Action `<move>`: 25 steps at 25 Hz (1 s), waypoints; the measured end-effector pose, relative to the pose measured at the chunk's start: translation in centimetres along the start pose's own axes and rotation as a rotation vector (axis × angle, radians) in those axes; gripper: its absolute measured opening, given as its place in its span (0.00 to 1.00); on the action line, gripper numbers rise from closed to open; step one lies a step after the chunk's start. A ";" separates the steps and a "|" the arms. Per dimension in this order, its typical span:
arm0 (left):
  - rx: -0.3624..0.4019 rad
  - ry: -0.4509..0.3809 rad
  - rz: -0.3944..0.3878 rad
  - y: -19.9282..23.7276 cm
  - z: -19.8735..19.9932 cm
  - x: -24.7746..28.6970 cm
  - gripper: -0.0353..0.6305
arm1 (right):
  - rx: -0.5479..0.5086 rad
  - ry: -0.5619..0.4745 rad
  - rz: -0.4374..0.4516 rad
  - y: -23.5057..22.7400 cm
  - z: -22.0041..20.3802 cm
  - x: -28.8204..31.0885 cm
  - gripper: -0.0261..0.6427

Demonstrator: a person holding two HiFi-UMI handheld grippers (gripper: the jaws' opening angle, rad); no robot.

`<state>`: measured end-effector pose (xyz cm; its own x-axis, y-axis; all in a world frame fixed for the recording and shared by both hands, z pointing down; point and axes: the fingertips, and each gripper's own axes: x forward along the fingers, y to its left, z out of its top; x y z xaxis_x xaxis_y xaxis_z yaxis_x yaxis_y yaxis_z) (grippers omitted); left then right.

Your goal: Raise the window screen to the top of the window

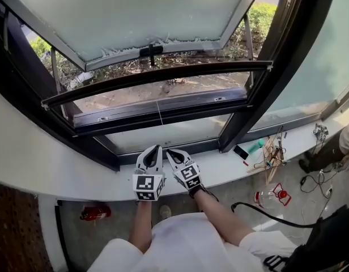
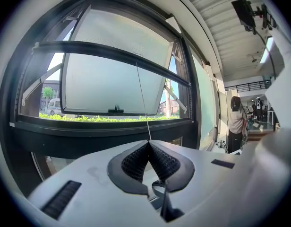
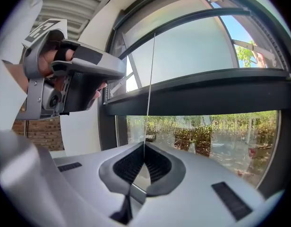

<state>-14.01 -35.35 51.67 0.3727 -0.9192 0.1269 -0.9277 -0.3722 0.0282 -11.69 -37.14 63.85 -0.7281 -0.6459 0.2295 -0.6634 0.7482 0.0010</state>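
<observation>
Holding: you've got both tongs side by side above the sill (image 1: 61, 169), the left tongs (image 1: 157, 148) and the right tongs (image 1: 169, 151) nearly tip to tip.
Left tongs: pressed together on the thin cord (image 1: 159, 113), right at the tips.
Right tongs: same again, pinched together on that cord just beside the left pair.
Cord: it runs straight from your tips up to the middle of the screen bar (image 1: 157, 79).
Screen bar: it lies across the opening, clear above the lower rail of the window frame (image 1: 279, 61) and short of the frame's top.
Mesh: too fine to make out.
Glass pane (image 1: 135, 16): swung outward beyond the bar.
Done so far: partway up, by my read.
Left to do: the last stretch, until the bar meets the top of the frame.
</observation>
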 end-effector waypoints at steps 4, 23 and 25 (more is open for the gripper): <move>-0.004 -0.004 0.004 0.1 0.1 0.0 0.06 | 0.005 -0.012 0.012 0.5 0.6 0.1 0.04; -0.013 -0.003 0.018 0.2 -0.1 -0.2 0.06 | 0.013 -0.133 -0.015 -1.0 5.3 -0.8 0.04; -0.012 -0.004 0.021 0.3 -0.1 -0.2 0.06 | 0.010 -0.141 -0.013 -1.0 5.8 -0.8 0.04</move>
<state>-14.33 -35.24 51.70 0.3533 -0.9273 0.1233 -0.9355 -0.3514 0.0377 -11.44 -38.26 58.03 -0.7357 -0.6712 0.0907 -0.6744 0.7384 -0.0066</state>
